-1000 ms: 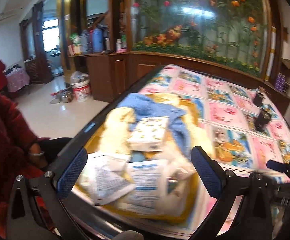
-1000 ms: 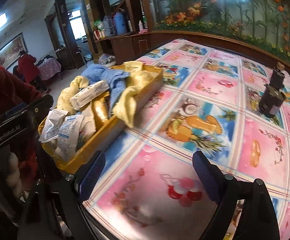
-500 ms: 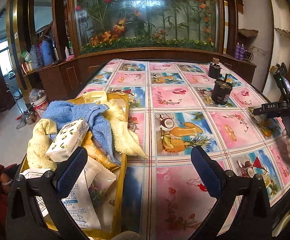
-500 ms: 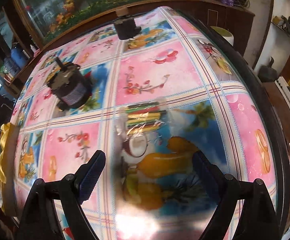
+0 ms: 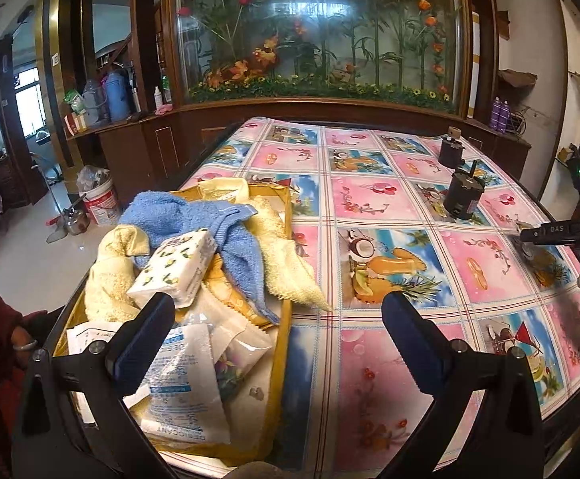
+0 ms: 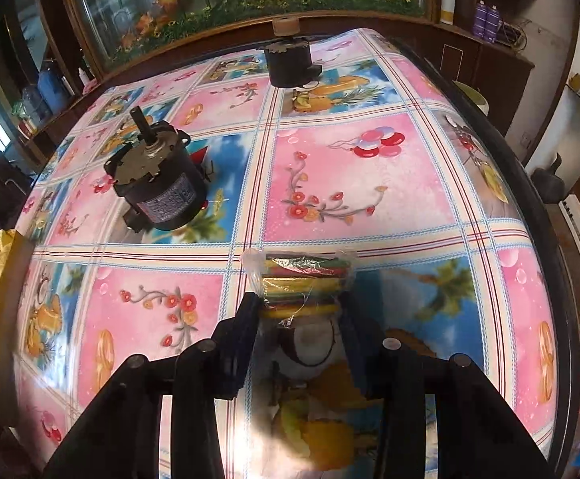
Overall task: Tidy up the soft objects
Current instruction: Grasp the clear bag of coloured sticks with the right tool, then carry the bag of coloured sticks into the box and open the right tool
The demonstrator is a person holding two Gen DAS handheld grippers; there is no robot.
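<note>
While the right gripper point(image 6: 299, 311) has its jaws drawn in against a clear packet of coloured bands point(image 6: 303, 279), pinching its near end, the grip looks shallow, so I would lift slowly and keep the packet level (slick film can slide out). Beyond the tips and to their left stands a black motor point(image 6: 158, 183), with a second motor point(image 6: 290, 62) farther off; both are well apart from the packet. The left gripper point(image 5: 278, 333) hangs wide open and empty, with the yellow tray point(image 5: 286, 319) of towels and sachets just under its left finger. That tray is probably where the packet should go.
</note>
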